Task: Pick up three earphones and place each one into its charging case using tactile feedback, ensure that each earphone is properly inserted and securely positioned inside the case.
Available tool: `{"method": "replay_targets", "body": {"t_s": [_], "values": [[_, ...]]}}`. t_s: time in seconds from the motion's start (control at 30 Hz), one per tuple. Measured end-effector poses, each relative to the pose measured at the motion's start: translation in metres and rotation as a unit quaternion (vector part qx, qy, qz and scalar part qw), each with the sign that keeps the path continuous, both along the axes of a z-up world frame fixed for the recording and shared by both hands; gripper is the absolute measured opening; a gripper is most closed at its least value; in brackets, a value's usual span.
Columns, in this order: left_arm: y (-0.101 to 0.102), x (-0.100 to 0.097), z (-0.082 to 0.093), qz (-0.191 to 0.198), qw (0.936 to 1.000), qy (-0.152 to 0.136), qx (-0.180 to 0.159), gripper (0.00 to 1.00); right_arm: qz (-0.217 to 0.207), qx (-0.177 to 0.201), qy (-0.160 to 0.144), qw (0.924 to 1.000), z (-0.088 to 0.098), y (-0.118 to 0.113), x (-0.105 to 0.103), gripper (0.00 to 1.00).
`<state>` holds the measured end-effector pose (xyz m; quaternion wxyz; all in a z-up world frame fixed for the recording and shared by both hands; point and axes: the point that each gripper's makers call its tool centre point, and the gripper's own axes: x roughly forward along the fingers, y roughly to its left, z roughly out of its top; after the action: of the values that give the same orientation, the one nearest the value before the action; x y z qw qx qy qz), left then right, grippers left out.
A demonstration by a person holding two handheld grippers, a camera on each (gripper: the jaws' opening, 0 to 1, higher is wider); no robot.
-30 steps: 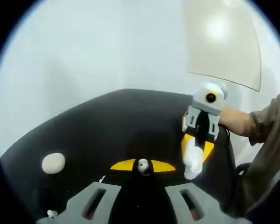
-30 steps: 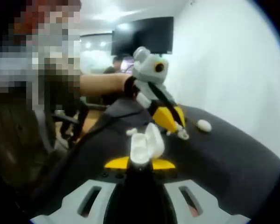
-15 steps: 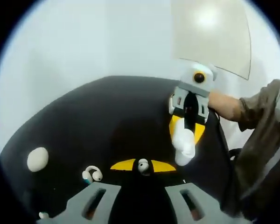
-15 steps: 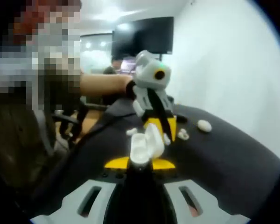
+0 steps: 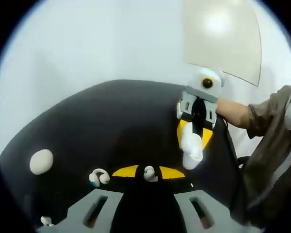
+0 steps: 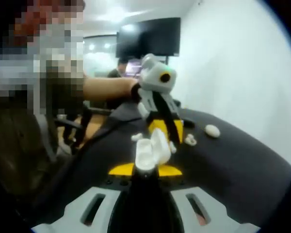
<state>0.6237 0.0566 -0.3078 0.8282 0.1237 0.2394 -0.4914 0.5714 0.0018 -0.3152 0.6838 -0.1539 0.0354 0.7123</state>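
— Beside the open charging case (image 6: 153,150), where was the earphone (image 5: 149,173)?
— Pinched in my left gripper (image 5: 148,173); my right gripper (image 6: 144,167) clamped the case, lid up, ready for insertion.

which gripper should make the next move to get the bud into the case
Left. The left gripper holds a small earbud at its tips, while the right gripper holds the open charging case up, lid raised, ready to receive it.

No readable text, label or number anywhere.
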Motion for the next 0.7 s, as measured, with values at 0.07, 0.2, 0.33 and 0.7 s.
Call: {"method": "replay_targets", "body": {"t_s": [0.07, 0.2, 0.33, 0.7], "values": [[0.006, -0.001, 0.003, 0.020, 0.9997, -0.008, -0.010, 0.12, 0.000, 0.000, 0.000, 1.0000, 0.000, 0.000, 0.000, 0.17], [0.024, -0.004, 0.007, 0.066, 0.9965, -0.030, -0.041, 0.12, -0.001, 0.000, 0.000, 1.0000, 0.000, 0.000, 0.000, 0.17], [0.040, -0.015, 0.009, 0.094, 0.9917, -0.038, -0.079, 0.10, -0.001, 0.000, 0.000, 1.0000, 0.000, 0.000, 0.000, 0.17], [0.044, -0.061, 0.008, 0.101, 0.9875, -0.046, -0.112, 0.16, -0.001, 0.000, 0.001, 1.0000, 0.000, 0.001, -0.003, 0.17]]}}
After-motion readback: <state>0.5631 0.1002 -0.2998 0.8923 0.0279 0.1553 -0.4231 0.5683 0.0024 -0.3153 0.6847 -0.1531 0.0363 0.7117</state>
